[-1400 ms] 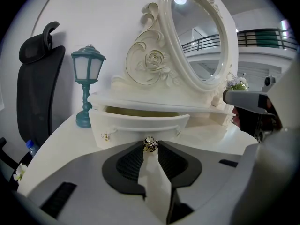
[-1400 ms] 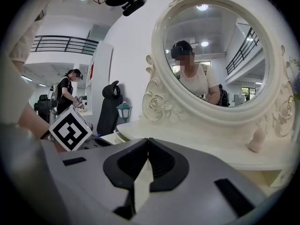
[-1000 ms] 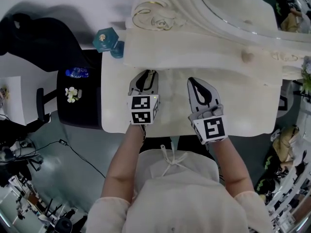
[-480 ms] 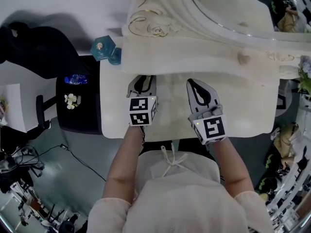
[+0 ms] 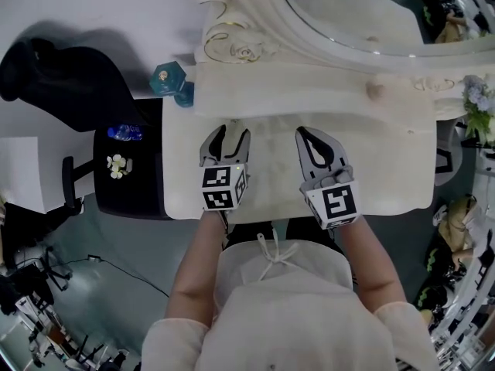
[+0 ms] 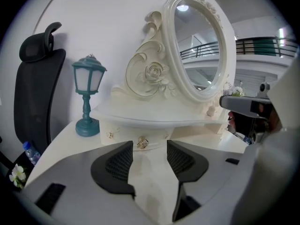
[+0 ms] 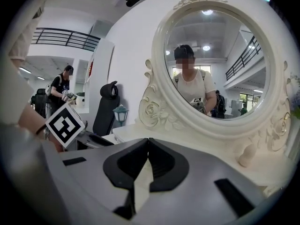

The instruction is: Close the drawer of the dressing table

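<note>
Opening jaws are the main change: the left gripper (image 6: 149, 149), whose jaws sat close together a second ago, now has them spreading apart with nothing between the pads, only bare bench (image 5: 387, 176) showing in the gap. Both grippers also sit a little further back from the raised back section than they did in the earlier head view. The right gripper (image 7: 148, 143) hovers over the bench beside the left one, its jaws pressed together at the tips and holding nothing. Just beyond the left gripper's tips, and clear of them, the small metal knob (image 6: 142, 143) stands on the drawer (image 6: 136, 136), which sits low under the overhanging shelf. From this angle its front looks flush with the fronts on either side, with no dark gap or projecting box to be seen, so the drawer appears to be pushed fully in. My reading is that the knob has just been let go and the closing is done, with only a withdrawal of the grippers left. Farther back, a teal lantern lamp (image 6: 88, 95) stands at the bench's left edge, and the oval mirror (image 6: 199, 46) rises behind the shelf.
</note>
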{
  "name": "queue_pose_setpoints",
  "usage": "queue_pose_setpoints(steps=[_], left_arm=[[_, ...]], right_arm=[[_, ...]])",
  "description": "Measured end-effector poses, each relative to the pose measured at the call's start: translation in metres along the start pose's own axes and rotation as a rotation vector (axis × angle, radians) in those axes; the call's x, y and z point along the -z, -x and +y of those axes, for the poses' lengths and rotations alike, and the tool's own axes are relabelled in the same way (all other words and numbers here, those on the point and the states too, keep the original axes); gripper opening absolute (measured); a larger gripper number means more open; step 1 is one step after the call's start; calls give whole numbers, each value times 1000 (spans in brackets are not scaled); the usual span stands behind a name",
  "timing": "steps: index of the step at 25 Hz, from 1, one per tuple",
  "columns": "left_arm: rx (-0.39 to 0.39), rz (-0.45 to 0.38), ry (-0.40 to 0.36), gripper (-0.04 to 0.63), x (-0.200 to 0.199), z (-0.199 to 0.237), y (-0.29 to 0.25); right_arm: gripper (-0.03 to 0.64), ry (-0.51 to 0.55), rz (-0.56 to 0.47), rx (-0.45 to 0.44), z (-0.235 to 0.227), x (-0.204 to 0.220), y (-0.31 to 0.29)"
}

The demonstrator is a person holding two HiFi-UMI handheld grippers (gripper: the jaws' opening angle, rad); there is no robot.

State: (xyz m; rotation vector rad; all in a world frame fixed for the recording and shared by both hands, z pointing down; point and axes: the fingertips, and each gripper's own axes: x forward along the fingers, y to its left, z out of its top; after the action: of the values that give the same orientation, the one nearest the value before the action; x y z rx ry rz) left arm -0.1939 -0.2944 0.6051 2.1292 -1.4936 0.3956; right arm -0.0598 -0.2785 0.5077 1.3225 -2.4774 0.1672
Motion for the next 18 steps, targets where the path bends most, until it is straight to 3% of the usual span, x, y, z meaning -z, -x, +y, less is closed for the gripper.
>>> queue_pose_setpoints(steps=[10, 18], left_arm=[[53, -154, -117, 216, -58, -32, 88], [97, -304, -211, 72, -120, -58, 150]], right_arm=[[6, 58, -113, -8, 8, -29, 40], [6, 65, -208, -8, 14, -72, 70]])
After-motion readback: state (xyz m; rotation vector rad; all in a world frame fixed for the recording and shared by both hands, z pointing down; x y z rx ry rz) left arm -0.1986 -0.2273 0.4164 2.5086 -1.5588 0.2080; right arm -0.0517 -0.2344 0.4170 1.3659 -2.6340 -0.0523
